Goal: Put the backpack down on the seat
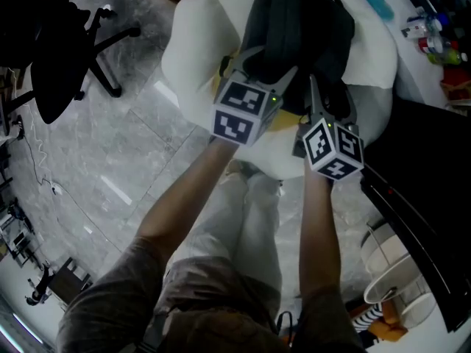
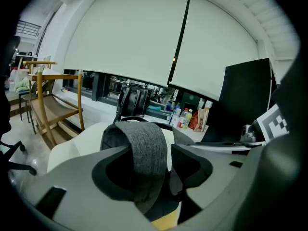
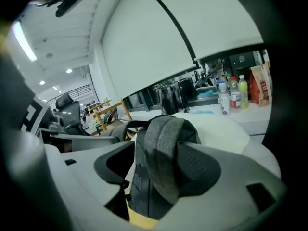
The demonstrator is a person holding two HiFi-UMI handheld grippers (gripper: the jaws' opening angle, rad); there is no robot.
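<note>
The backpack [image 1: 294, 35] sits on the seat [image 1: 193, 39], its straps [image 2: 137, 134] lying between the wide-spread fingers [image 2: 72, 179] of the left gripper [image 2: 149, 154] and right gripper [image 3: 161, 154].

Dark grey backpack [image 1: 298, 28] sits on the white seat [image 1: 193, 50]

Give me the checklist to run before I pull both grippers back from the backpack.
1. Is the backpack down on the seat: ok, it rests on the white seat.
2. Has the left gripper let go: ok, jaws apart, pads not pressing.
3. Has the right gripper let go: ok, jaws apart.
4. Are the jaws free of straps: not ok. The grey strap runs between the left jaws, and the second strap drapes over one right jaw.
5. Will the backpack stay put unsupported: cannot tell.
</note>
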